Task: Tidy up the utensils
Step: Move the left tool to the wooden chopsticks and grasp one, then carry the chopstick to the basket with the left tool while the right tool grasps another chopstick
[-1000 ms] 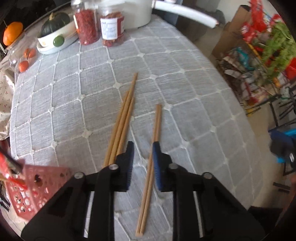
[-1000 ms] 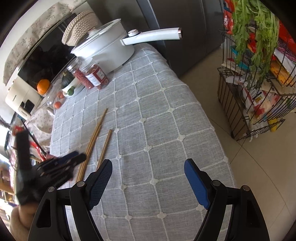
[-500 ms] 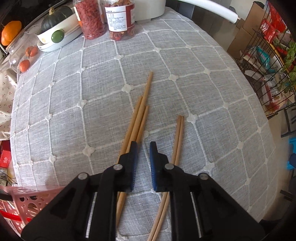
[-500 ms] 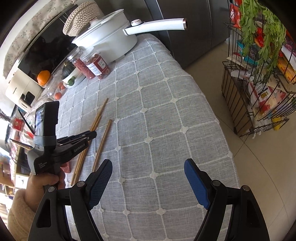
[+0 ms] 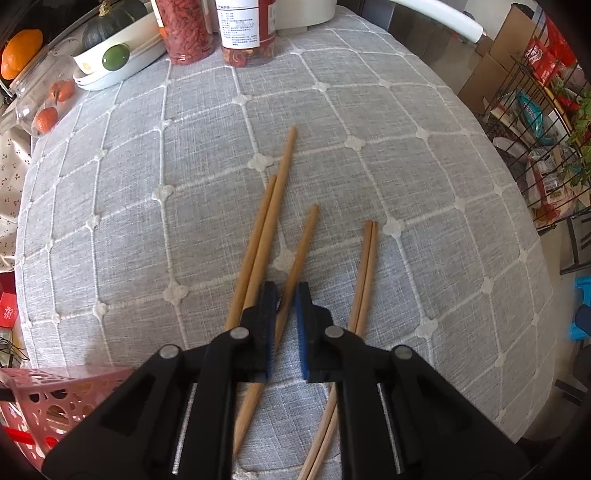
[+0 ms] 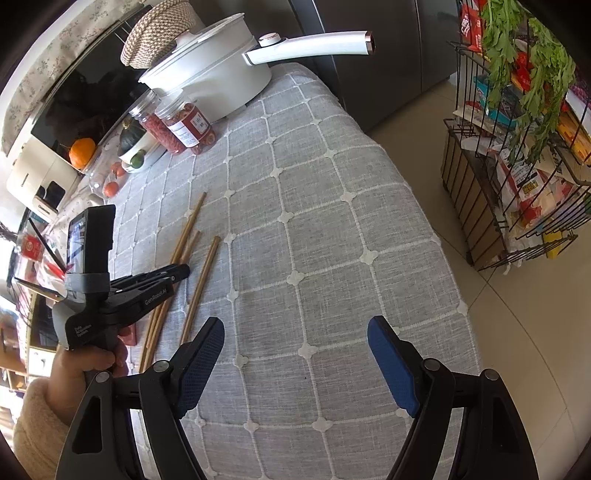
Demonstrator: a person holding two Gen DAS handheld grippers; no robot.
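Note:
Several wooden chopsticks lie on the grey checked tablecloth [image 5: 147, 229]. A pair [image 5: 264, 229] lies left, a single chopstick [image 5: 301, 251] in the middle, another pair [image 5: 364, 266] right. My left gripper [image 5: 285, 291] has its jaws closed to a narrow gap around the middle chopstick, low over the cloth; in the right wrist view the left gripper [image 6: 181, 271] sits over the chopsticks [image 6: 201, 280]. My right gripper [image 6: 295, 343] is wide open and empty above the cloth, right of the chopsticks.
A pink perforated basket [image 5: 51, 398] stands at the near left. Two jars [image 5: 218, 26], a bowl with a squash [image 5: 110, 48] and a white pot [image 6: 214, 74] stand at the far end. A wire rack [image 6: 517, 147] stands on the floor right of the table.
My left gripper moved forward and left from the right pair to the middle chopstick, and its jaws narrowed around it. That chopstick has swung away from the left pair. The right gripper barely moved.

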